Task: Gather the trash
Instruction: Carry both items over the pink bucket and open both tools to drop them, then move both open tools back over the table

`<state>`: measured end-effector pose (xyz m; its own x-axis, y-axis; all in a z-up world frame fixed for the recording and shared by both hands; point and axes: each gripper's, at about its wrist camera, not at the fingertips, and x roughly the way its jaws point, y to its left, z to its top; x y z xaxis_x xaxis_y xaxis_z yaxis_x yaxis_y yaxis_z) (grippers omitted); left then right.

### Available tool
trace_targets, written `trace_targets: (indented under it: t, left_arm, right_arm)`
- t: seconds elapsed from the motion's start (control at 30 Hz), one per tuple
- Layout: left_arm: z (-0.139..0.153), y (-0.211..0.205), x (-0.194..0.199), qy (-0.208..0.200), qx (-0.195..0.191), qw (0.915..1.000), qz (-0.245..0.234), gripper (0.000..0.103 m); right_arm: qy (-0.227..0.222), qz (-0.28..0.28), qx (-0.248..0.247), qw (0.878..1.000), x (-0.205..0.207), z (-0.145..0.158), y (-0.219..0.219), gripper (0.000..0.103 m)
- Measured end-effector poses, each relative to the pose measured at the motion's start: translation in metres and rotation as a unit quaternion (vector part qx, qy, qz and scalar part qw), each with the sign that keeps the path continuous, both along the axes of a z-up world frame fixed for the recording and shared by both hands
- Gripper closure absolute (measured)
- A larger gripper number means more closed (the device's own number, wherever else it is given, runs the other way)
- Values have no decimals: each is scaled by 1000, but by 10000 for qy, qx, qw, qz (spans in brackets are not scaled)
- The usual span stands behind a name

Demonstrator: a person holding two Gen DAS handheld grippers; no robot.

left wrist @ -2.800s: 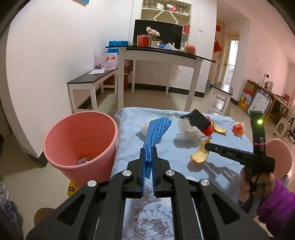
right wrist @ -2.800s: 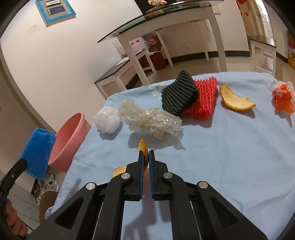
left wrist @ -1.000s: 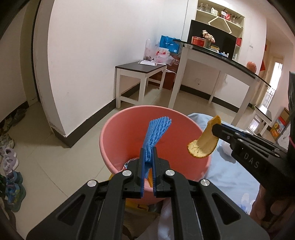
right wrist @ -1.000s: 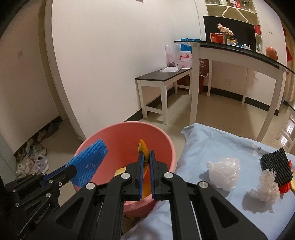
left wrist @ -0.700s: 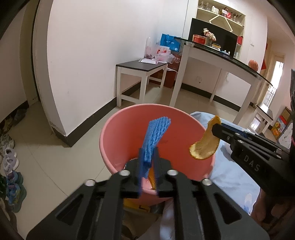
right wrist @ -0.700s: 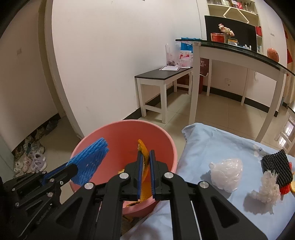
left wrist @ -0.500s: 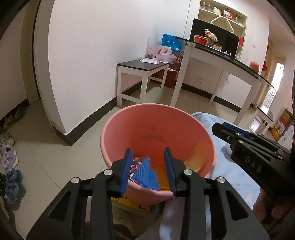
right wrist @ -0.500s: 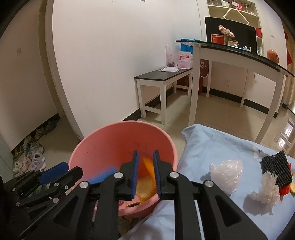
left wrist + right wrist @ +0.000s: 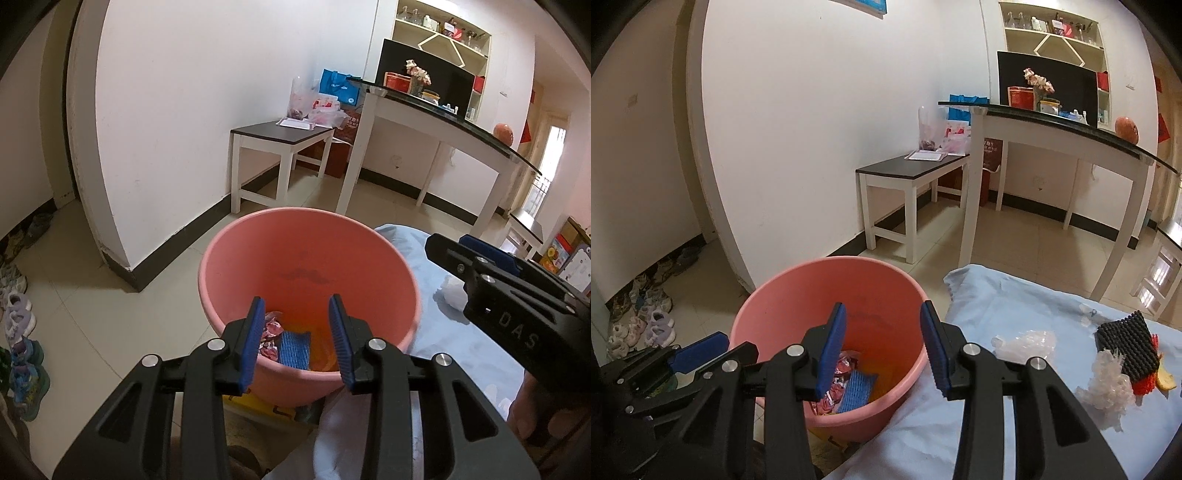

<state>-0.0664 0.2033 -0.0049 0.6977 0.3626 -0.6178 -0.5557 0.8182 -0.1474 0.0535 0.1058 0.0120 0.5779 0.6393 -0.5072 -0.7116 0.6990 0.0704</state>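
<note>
Left wrist view: hovering over the round pink plastic bucket (image 9: 236, 258), left gripper (image 9: 297, 338) spread wide with nothing between its blue-padded fingers (image 9: 251, 343). Lying at the bucket's bottom: blue foam fruit netting (image 9: 293, 347), crumpled red-and-white wrapper (image 9: 271, 328) just left of it, orange peel (image 9: 321, 352) to its right, blurred. Reaching in from the right edge, right gripper (image 9: 448, 245), tips above the bucket's far rim beside the light blue tablecloth (image 9: 454, 343).

Right wrist view: right gripper (image 9: 882, 347) likewise gaping and holding nothing, pointing down into the same bucket (image 9: 783, 295); netting (image 9: 857, 387) and wrapper (image 9: 840, 369) showing between its pads. Left gripper (image 9: 698, 350) poking in at lower left. Waiting on the tablecloth (image 9: 1015, 302), well apart from the bucket: clear crumpled plastic bag (image 9: 1027, 341), bristly translucent plastic wad (image 9: 1108, 380), black ribbed foam sleeve (image 9: 1126, 343) overlapping red foam netting (image 9: 1145, 386), and a yellow peel slice (image 9: 1165, 380) at the far right.
</note>
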Motion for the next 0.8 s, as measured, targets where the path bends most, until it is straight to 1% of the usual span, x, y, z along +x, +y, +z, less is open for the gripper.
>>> trace_targets:
  t: [0.27,0.53,0.63,0.8]
  left_arm:
    - [10,-16,-2,-101,29,9999,-134,67]
    - [17,-39,1,-146,115,9992,-345,67]
    - [17,-48,3,-142,150,9988,-440,67]
    - [18,-62,8,-106,193,9981,-574,67]
  right_arm:
    - [-19,-158,-9,9999,-5,2,-22,62]
    - [109,-523,-48,9986,-4,3,-52,62]
    - [95,-680,-86,9976,-7,4,-64,62]
    - [101,-782,-98,9968,-12,3,-85,62]
